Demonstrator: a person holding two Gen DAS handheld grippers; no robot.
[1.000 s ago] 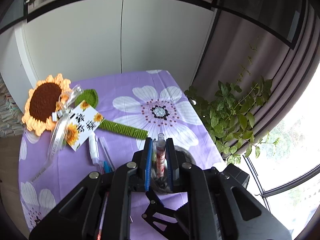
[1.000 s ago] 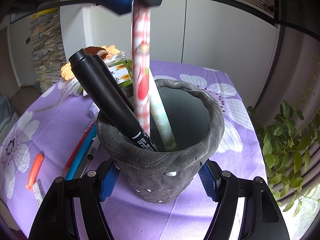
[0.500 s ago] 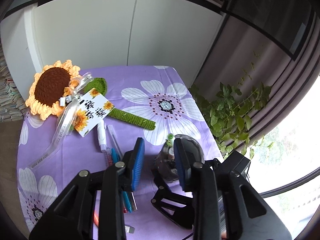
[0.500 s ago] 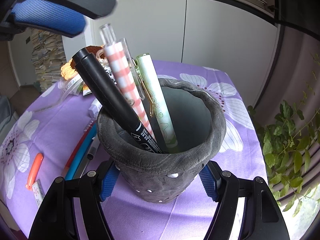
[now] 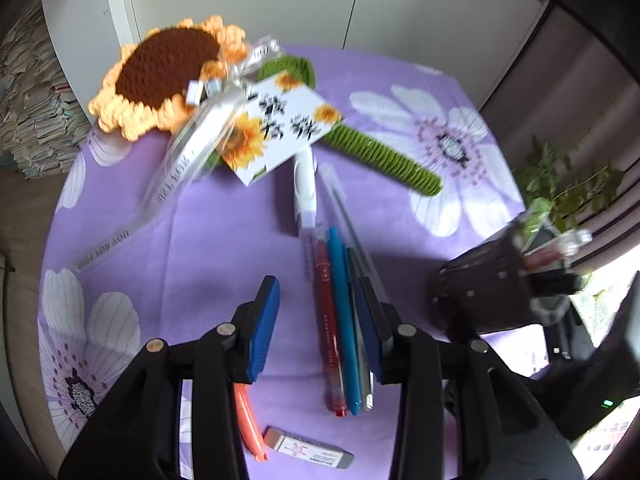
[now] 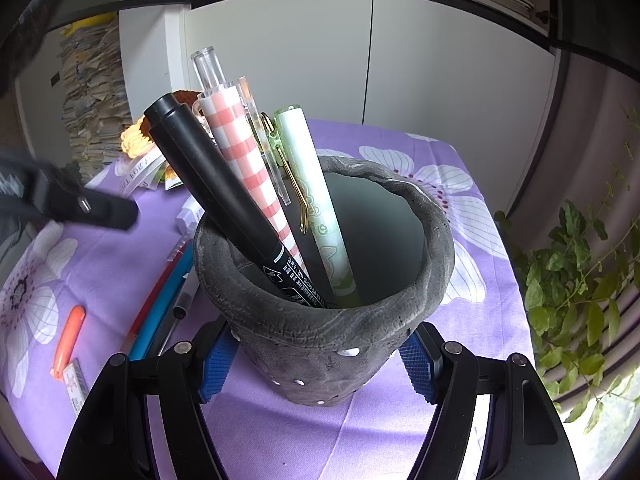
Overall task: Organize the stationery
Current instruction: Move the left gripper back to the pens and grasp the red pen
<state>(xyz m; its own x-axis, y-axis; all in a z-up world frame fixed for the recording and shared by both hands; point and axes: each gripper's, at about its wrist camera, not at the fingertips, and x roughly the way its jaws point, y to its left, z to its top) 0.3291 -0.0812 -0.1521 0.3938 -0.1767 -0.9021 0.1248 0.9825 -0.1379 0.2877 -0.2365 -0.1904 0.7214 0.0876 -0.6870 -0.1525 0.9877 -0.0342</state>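
Observation:
My right gripper (image 6: 316, 364) is shut on the grey pen pot (image 6: 328, 320), one blue pad on each side. The pot holds a black marker (image 6: 216, 184), a red-checked pen (image 6: 248, 168) and a pale green pen (image 6: 316, 208). The pot also shows at the right of the left wrist view (image 5: 492, 288). My left gripper (image 5: 316, 320) is open and empty above a row of loose pens on the purple cloth: a red pen (image 5: 326, 312), a blue pen (image 5: 342, 304) and a clear pen (image 5: 344, 208). A white correction pen (image 5: 305, 188) lies beyond them.
An orange highlighter (image 5: 248, 420) and a white eraser (image 5: 308, 448) lie near the table's front edge. A crocheted sunflower (image 5: 168, 72) with a card (image 5: 280, 128) and green stem (image 5: 380, 156) lies at the back left. A leafy plant (image 6: 580, 280) stands off the right edge.
My left gripper let go of the red-checked pen into the pot, opened, and swung left and down over the loose pens. The right gripper and pot stayed still.

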